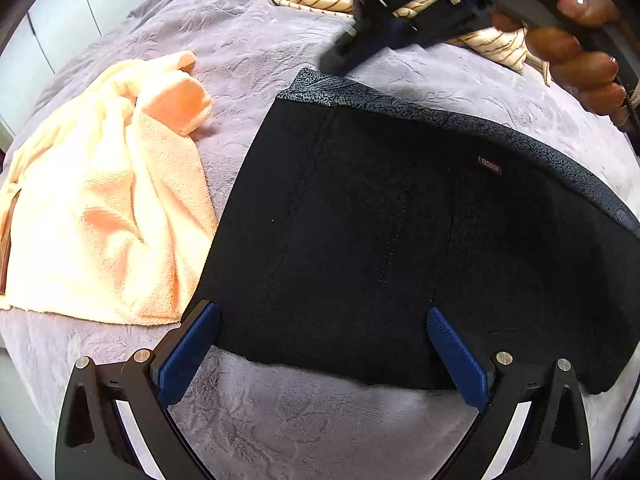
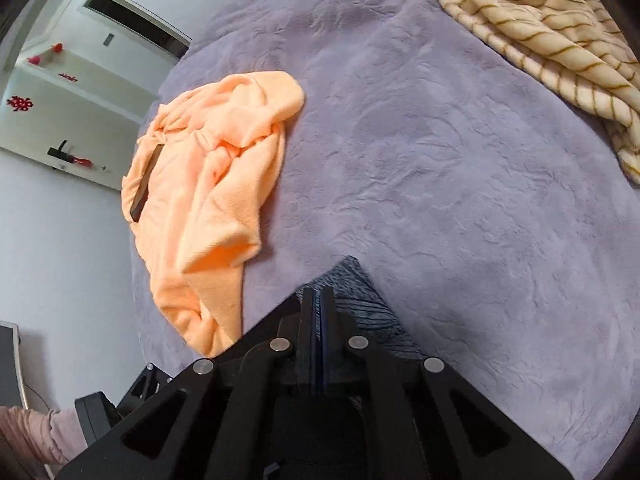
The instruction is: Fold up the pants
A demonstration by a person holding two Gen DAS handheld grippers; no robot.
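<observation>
The black pants (image 1: 400,240) lie folded flat on the bed (image 1: 280,420), beside an orange towel (image 1: 108,208). Left gripper (image 1: 322,354) hovers over their near edge — fingers spread wide, nothing held. Right gripper (image 2: 319,312) sits at the patterned waistband corner (image 2: 360,296), fingers closed together — whether they pinch cloth is unclear.

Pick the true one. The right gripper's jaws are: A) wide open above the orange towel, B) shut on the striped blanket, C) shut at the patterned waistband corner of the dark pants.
C: the right gripper has its jaws together at the waistband corner of the dark pants.
</observation>
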